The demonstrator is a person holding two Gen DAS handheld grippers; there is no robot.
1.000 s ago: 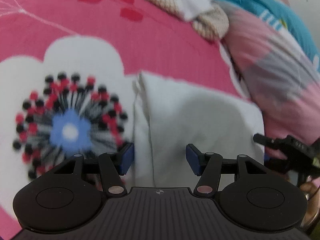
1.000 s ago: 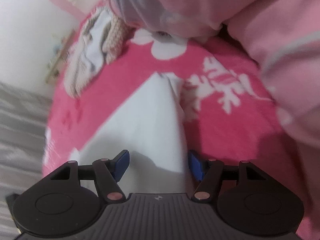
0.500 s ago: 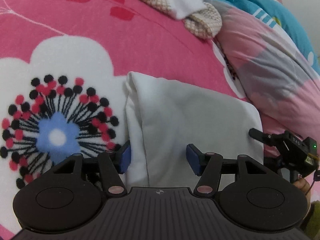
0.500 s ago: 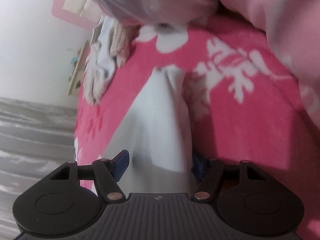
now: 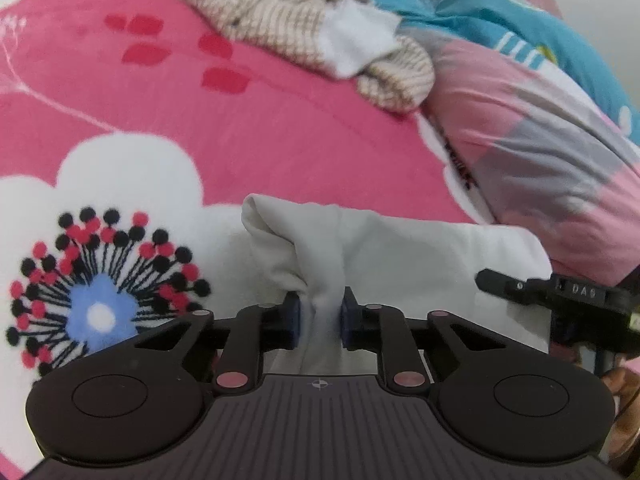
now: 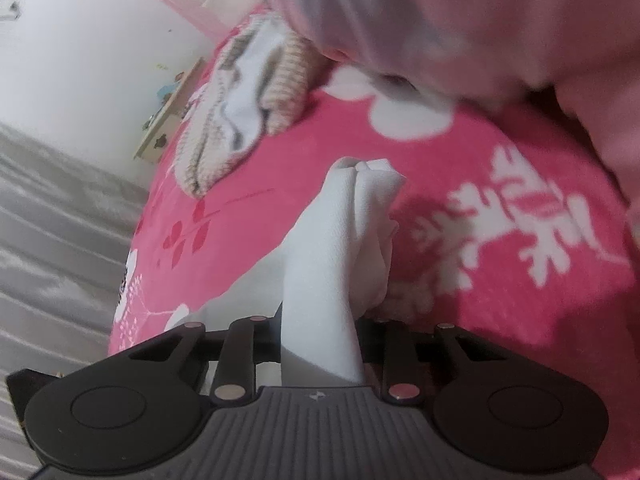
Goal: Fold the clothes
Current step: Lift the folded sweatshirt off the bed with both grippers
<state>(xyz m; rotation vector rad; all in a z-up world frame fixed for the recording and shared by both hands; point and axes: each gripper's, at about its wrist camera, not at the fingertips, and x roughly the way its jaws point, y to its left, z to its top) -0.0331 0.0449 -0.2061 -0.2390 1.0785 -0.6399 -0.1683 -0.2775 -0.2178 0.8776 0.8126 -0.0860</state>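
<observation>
Two black hand-held claws grip the same folded white cotton garment (image 5: 400, 248), which lies on a bright pink fleece blanket (image 5: 280, 140) printed with white flowers.

The left claw (image 5: 319, 317) has its blue-padded fingers (image 5: 291, 316) drawn close together, pinching a bunched ridge of the white cloth between them. The fabric rises in a soft peak just ahead of the claw and spreads flat to its right. Farther right, the tip of the other black tool shows at the garment's edge.

The right claw (image 6: 320, 336) is likewise narrowed onto the white garment (image 6: 340, 240); a thick fold fills the gap and hides the finger pads. The cloth stretches ahead of the claw in a lifted, gathered strip ending in a crumpled corner.

Well ahead of the left claw lies a crumpled beige-and-white knitted sweater (image 5: 304, 36). To the right of it sits a heap of pink, grey and blue bedding (image 5: 540, 132). A person's pink sleeve (image 6: 480, 20) fills the upper right of the right claw's view.
</observation>
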